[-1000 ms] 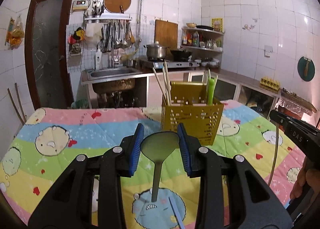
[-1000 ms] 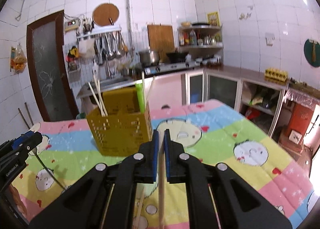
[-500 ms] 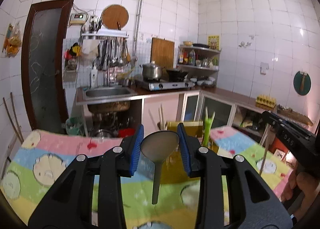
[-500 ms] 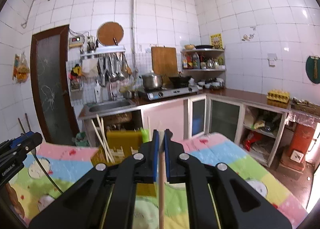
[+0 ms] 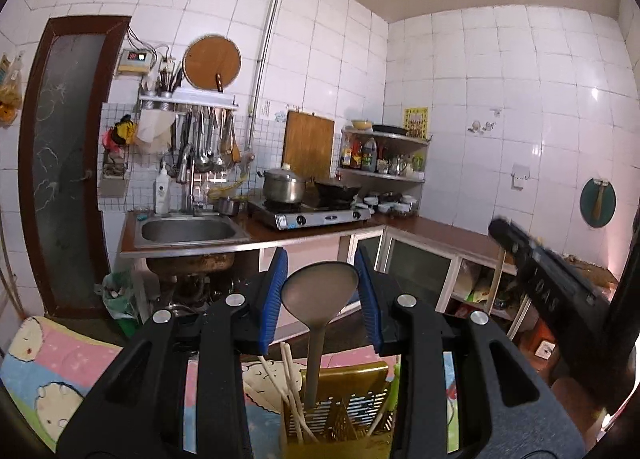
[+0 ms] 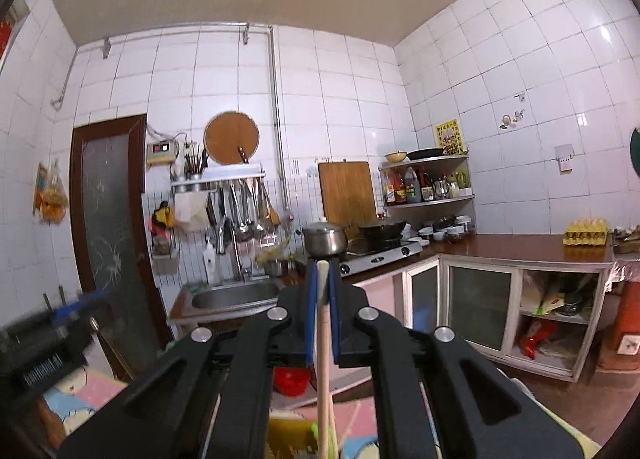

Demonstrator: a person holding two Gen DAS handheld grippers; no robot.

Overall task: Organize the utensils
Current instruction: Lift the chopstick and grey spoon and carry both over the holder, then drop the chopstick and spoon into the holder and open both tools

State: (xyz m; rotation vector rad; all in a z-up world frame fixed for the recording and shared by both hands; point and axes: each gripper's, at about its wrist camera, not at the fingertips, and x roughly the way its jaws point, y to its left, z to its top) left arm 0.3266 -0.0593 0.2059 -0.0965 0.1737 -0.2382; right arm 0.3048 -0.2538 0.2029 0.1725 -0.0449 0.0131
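Observation:
My left gripper [image 5: 320, 291] is shut on a grey spoon [image 5: 318, 295], bowl up between the blue pads, its handle hanging down over the yellow perforated utensil holder [image 5: 344, 419]. The holder has several pale chopsticks [image 5: 288, 387] and a green utensil [image 5: 396, 375] in it. My right gripper [image 6: 322, 291] is shut on pale wooden chopsticks [image 6: 323, 359] that hang down toward the yellow holder [image 6: 288, 437], which sits at the bottom edge. The right gripper also shows blurred at the right of the left wrist view [image 5: 544, 279].
The holder stands on a table with a colourful cartoon cloth [image 5: 36, 371]. Behind are a sink [image 5: 188, 229], a gas stove with a pot [image 5: 284, 187], a counter with cabinets [image 6: 500, 299] and a brown door [image 5: 60, 163]. The left gripper is blurred at the left of the right wrist view [image 6: 40, 343].
Both grippers have risen and tilted upward, each keeping its utensil. The table and holder have dropped to the bottom of both views; the spoon handle now hangs over the holder.

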